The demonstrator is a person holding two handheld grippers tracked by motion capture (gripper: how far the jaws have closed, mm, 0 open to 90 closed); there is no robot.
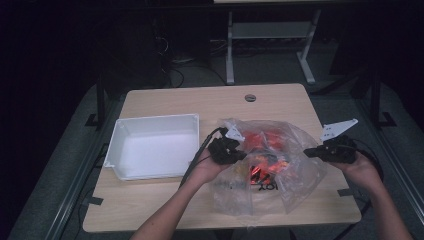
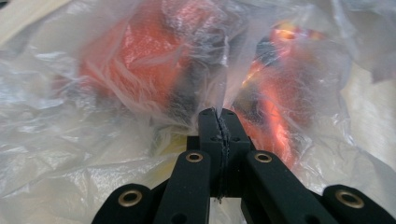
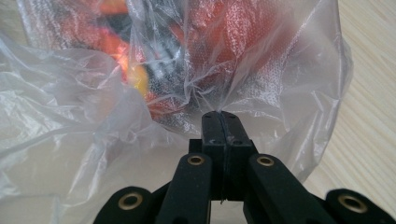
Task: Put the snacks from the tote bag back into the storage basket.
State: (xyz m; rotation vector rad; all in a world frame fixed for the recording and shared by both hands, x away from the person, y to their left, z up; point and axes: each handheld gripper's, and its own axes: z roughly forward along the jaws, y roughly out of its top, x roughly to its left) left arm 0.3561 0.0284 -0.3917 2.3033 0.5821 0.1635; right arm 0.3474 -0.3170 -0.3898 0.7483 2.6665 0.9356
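High view: we see a clear plastic bag (image 1: 270,160) of orange things lying on the table (image 1: 280,97), stretched between two grippers. The left gripper (image 1: 239,152) pinches the bag's left edge, the right gripper (image 1: 311,152) its right edge; both pairs of fingers are clamped together on the film. A white tray (image 1: 155,145) sits left. Crumpled plastic blurs what the orange things are.

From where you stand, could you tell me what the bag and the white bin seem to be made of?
The bag looks like thin clear plastic film: glossy, crinkled, orange contents showing through. The white bin seems rigid plastic, smooth and fairly matte, with moulded walls.
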